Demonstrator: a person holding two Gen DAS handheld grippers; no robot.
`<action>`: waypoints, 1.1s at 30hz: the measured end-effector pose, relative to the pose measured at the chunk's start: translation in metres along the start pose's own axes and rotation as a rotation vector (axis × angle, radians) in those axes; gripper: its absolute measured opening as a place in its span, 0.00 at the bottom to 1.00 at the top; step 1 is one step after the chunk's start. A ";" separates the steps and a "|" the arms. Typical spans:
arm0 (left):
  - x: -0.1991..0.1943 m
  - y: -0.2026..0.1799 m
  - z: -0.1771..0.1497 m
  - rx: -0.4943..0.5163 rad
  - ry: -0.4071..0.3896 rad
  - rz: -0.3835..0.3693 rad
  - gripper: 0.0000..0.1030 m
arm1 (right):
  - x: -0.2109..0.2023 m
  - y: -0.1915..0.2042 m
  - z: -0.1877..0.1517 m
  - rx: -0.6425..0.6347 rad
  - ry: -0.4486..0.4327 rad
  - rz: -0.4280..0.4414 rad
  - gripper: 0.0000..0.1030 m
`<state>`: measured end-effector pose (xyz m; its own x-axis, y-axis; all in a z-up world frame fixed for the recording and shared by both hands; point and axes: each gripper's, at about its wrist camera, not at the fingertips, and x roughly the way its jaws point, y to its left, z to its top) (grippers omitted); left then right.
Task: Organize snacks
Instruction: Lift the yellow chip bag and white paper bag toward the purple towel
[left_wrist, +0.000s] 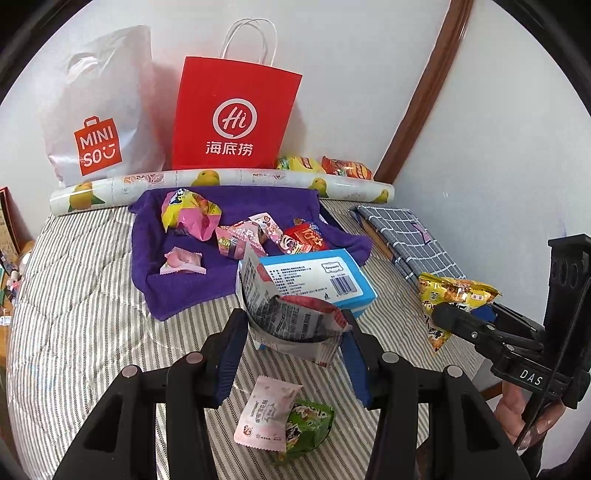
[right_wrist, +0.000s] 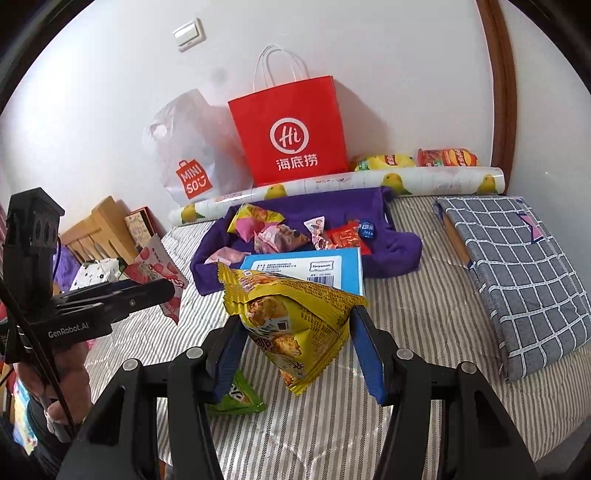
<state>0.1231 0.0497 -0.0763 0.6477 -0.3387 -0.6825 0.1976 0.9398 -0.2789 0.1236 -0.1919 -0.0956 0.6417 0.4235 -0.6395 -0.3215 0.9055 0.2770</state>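
My left gripper (left_wrist: 295, 325) is shut on a red-and-white snack packet (left_wrist: 288, 314), held above the striped bed; the packet also shows in the right wrist view (right_wrist: 159, 273). My right gripper (right_wrist: 295, 325) is shut on a yellow snack bag (right_wrist: 291, 325), which also shows in the left wrist view (left_wrist: 450, 295). A purple towel (left_wrist: 177, 291) holds several small snack packets (left_wrist: 192, 214) and a blue-and-white box (left_wrist: 317, 273). A pink sachet (left_wrist: 266, 413) and a green packet (left_wrist: 310, 424) lie on the bed under my left gripper.
A red paper bag (left_wrist: 232, 114) and a white Miniso bag (left_wrist: 99, 110) lean on the wall behind a lemon-print roll (left_wrist: 221, 181). Chip bags (left_wrist: 325, 166) lie behind the roll. A grey checked bundle (right_wrist: 517, 266) lies at the right. A wooden headboard (right_wrist: 99, 229) stands at the left.
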 end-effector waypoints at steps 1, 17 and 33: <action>0.000 0.000 0.001 -0.001 0.000 -0.002 0.46 | 0.000 0.000 0.001 0.002 0.000 0.001 0.54; 0.002 -0.005 0.022 -0.013 -0.019 -0.034 0.46 | -0.002 -0.003 0.023 0.016 -0.010 -0.014 0.54; 0.011 -0.004 0.046 -0.010 -0.024 -0.064 0.46 | 0.000 -0.001 0.047 0.009 -0.031 -0.027 0.54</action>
<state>0.1635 0.0442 -0.0519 0.6514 -0.3970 -0.6466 0.2318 0.9156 -0.3286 0.1568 -0.1911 -0.0622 0.6710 0.3995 -0.6246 -0.2974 0.9167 0.2669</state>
